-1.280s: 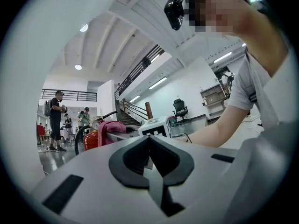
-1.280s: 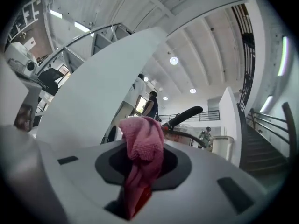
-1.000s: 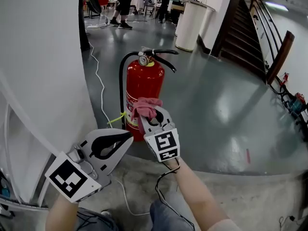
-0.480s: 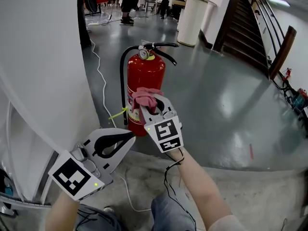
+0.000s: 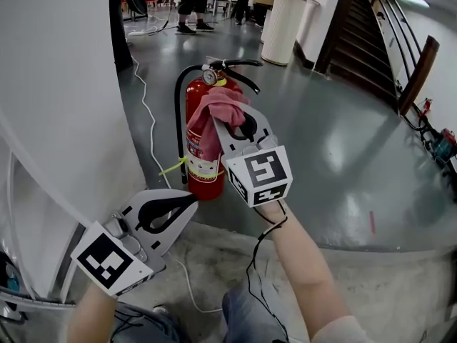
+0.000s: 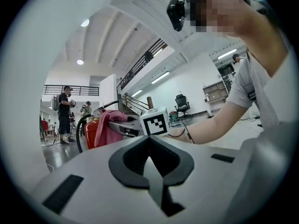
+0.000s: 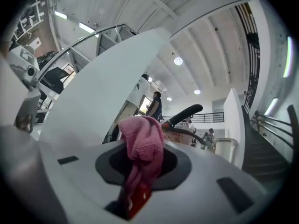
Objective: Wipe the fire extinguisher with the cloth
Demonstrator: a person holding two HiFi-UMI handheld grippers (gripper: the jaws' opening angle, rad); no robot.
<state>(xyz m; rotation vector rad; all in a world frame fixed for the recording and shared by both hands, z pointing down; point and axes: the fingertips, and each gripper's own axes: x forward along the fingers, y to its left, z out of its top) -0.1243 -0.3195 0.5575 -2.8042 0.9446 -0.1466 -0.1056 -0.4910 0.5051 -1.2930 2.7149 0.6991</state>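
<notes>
A red fire extinguisher (image 5: 203, 156) with a black hose and handle stands on the grey floor beside a white pillar. My right gripper (image 5: 223, 113) is shut on a pink cloth (image 5: 214, 113), pressed against the upper part of the cylinder just below the gauge. In the right gripper view the cloth (image 7: 142, 146) hangs from the closed jaws, with the extinguisher handle (image 7: 184, 115) beyond. My left gripper (image 5: 187, 206) is shut and empty, low and left of the extinguisher's base. The left gripper view shows the extinguisher (image 6: 91, 129) and cloth (image 6: 110, 127) ahead.
A white pillar (image 5: 64, 106) rises at the left. A white cable (image 5: 146, 113) runs along the floor past the extinguisher. A staircase with railing (image 5: 378, 41) climbs at the right. A round white column (image 5: 282, 27) and people stand at the back.
My right gripper has lifted the pink cloth up the extinguisher, from its lower middle to near the top. The left gripper has stayed in place.
</notes>
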